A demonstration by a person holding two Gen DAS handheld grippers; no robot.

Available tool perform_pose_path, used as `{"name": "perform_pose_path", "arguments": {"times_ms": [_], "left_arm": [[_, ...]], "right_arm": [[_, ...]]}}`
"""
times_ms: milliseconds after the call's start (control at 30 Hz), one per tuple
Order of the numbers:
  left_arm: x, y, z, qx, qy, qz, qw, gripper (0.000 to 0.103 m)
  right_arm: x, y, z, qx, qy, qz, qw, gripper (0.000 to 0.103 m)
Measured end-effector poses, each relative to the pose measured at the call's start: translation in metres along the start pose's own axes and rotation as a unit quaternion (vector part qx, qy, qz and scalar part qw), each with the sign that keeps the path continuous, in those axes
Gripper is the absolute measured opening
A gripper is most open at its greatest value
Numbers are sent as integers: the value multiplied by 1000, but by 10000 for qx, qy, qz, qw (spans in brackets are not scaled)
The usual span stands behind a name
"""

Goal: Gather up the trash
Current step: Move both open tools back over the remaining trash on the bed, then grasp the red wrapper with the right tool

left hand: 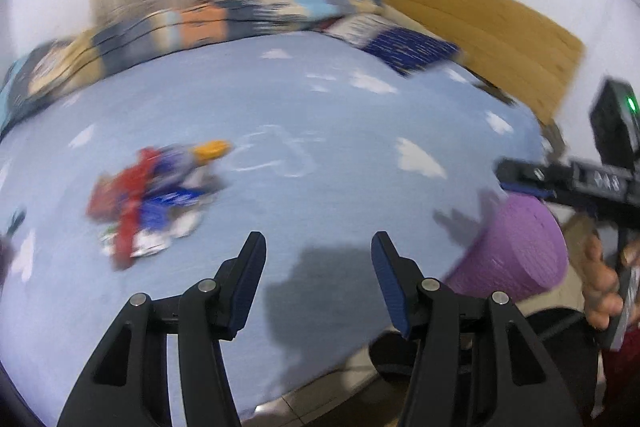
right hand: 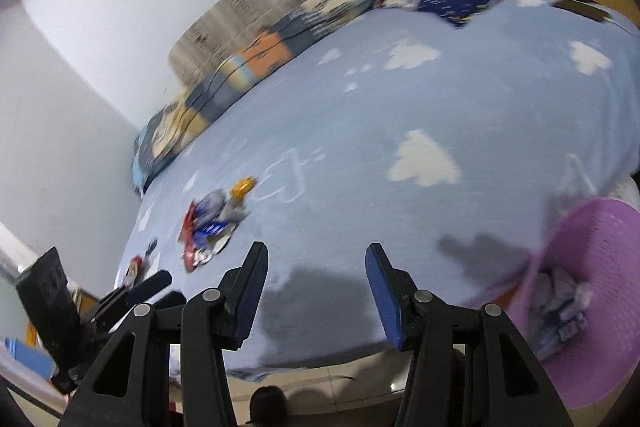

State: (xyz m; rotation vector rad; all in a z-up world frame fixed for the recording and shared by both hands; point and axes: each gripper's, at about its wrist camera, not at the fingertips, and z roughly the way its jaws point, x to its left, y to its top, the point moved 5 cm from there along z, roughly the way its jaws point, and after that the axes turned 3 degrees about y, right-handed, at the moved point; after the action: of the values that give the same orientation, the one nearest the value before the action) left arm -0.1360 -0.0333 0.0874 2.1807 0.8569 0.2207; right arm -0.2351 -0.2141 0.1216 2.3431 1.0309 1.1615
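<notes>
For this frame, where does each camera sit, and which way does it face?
Left wrist: on the left gripper, angled down across the blue bed at the trash pile; jaws open and empty; right gripper and a hand at right.
Right wrist: on the right gripper, facing the same bed; jaws open and empty; left gripper lower left.
Shared: bed, trash pile, purple bin, pillows.

We see a bed [left hand: 320,115] under a light-blue cloud-print sheet. Ahead-left of our left gripper [left hand: 318,259] lies a blurred heap of wrappers [left hand: 156,199]. A patchwork quilt [left hand: 224,23] lines the far edge; a navy pillow [left hand: 404,47] sits far ahead-right.
</notes>
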Motion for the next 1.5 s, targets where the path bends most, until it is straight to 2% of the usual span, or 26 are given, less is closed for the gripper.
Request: {"name": "perform_pose_path", "arguments": {"times_ms": [133, 200, 300, 433, 567, 667, 833, 1000, 1033, 1167, 1300, 1367, 1500], "left_arm": [[76, -3, -5, 54, 237, -825, 9963, 54], [118, -4, -9, 54, 447, -1282, 9907, 54], [166, -9, -17, 60, 690, -1930, 9788, 54], [207, -15, -21, 59, 971, -2514, 9630, 54], [234, -18, -29, -43, 1314, -2806, 9508, 54], [246, -17, -33, -111, 1433, -2918, 9456, 54], [248, -13, -35, -143, 1385, -2894, 9470, 54], [249, -8, -26, -79, 1478, -2846, 9472, 54], [250, -8, -25, -71, 1448, -2888, 9464, 54], [248, -7, -19, -33, 1331, -2952, 9461, 54], [238, -6, -10, 30, 1259, -2872, 9496, 54], [228, -7, 0, 118, 1095, -2812, 9533, 54], [209, -7, 18, 273, 862, -2724, 9579, 54]], "right_arm": [[38, -1, 32, 274, 97, -281, 9992, 54], [56, -1, 50, 404, 148, -381, 9983, 54], [84, -2, 83, 657, 265, -508, 9962, 54], [122, -1, 134, 961, 405, -563, 9930, 57], [161, 2, 190, 1146, 408, -648, 9905, 57], [184, 6, 232, 1272, 316, -575, 9897, 57], [202, 11, 298, 1410, -93, -408, 9891, 58], [198, 8, 342, 1586, -529, -143, 9858, 57], [195, 6, 345, 1599, -556, -98, 9855, 47], [185, 7, 326, 1643, -332, -192, 9857, 22], [164, 9, 285, 1588, -218, -463, 9860, 21], [142, 12, 265, 1504, -354, -535, 9865, 21], [107, 21, 244, 1312, -348, -284, 9903, 20]]}}
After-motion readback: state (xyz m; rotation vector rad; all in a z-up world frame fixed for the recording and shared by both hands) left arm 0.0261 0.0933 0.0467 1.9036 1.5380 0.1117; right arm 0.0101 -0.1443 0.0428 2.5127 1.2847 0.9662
